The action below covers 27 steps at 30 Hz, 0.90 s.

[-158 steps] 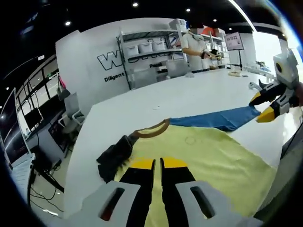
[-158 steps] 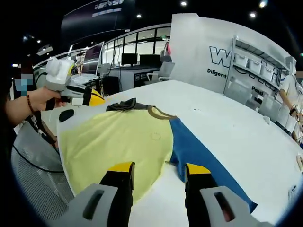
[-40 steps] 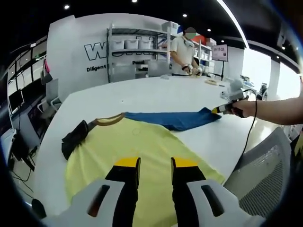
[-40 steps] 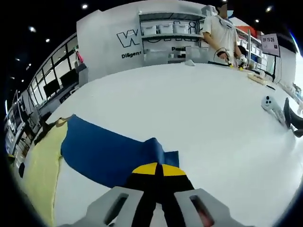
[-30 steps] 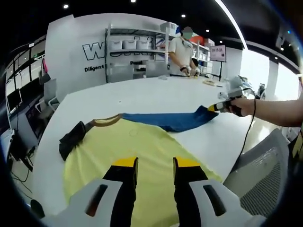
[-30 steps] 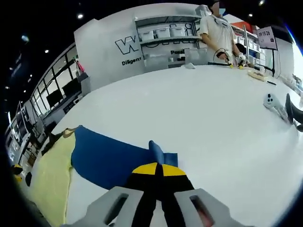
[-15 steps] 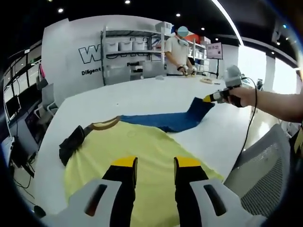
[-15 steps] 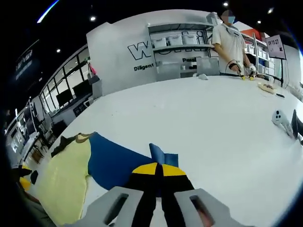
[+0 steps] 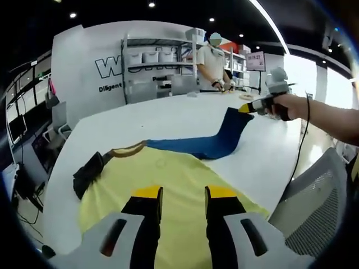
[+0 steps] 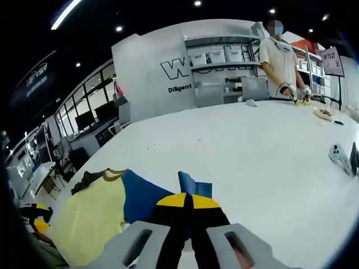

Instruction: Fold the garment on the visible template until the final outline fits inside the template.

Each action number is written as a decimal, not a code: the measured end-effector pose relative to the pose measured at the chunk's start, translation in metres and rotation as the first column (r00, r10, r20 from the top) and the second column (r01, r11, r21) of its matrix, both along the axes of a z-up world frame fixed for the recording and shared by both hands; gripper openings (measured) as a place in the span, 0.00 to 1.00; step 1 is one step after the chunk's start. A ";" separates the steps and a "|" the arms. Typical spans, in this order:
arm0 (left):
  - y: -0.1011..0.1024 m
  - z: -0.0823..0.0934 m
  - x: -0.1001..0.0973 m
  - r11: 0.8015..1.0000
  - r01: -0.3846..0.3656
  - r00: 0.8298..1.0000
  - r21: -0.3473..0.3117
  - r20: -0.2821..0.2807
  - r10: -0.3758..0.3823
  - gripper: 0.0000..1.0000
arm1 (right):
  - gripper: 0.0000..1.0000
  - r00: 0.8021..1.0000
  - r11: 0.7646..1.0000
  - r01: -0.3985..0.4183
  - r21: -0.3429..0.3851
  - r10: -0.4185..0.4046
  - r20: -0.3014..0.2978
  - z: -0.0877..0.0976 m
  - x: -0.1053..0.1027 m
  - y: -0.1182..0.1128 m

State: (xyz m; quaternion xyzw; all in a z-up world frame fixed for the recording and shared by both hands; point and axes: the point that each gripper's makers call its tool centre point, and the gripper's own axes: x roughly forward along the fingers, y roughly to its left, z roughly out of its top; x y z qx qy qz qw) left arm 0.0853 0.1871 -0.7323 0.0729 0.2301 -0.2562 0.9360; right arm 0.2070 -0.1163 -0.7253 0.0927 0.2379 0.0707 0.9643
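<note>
Left gripper view: left gripper [image 9: 178, 193] hangs over the yellow body of the garment [image 9: 168, 179], jaws apart w/ a narrow gap, nothing between them. Garment lies spread on the white table [image 9: 168, 117]: yellow torso nearest, brown collar [image 9: 126, 149] at the far edge, dark sleeve [image 9: 90, 171] bunched on the left, blue sleeve [image 9: 207, 143] stretched to the right. Blue sleeve's cuff end is lifted off the table, pinched by the right gripper [image 9: 247, 108], which a hand [image 9: 283, 105] holds. Right gripper view: right gripper [image 10: 184, 203] has jaws closed tight on the blue sleeve cuff [image 10: 193, 186], fabric sticking up just past the tips; rest of the blue sleeve runs back left to the yellow body [image 10: 87, 224]. No template outline that I can make out on the table. Bkgd: person [image 10: 280, 59] standing at the table's far side, shelving [image 10: 224, 70] w/ bins against a wall w/ lettering.
</note>
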 end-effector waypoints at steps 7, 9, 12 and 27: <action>0.005 -0.003 -0.002 1.000 -0.012 1.000 0.006 -0.005 0.012 0.26 | 0.00 0.999 0.999 -0.039 0.022 0.039 0.003 0.009 0.004 0.022; 0.004 0.000 -0.001 1.000 -0.018 1.000 -0.020 0.003 0.018 0.25 | 0.00 0.997 0.998 -0.068 0.013 0.068 0.021 0.016 0.006 0.031; 0.004 0.003 0.000 0.999 -0.020 1.000 -0.035 0.008 0.021 0.25 | 0.00 0.996 0.996 -0.090 0.024 0.090 0.030 0.022 0.010 0.041; 0.002 -0.002 -0.002 1.000 -0.012 1.000 -0.028 -0.004 0.012 0.26 | 0.00 0.972 0.973 -0.220 0.067 0.213 0.095 0.046 0.027 0.103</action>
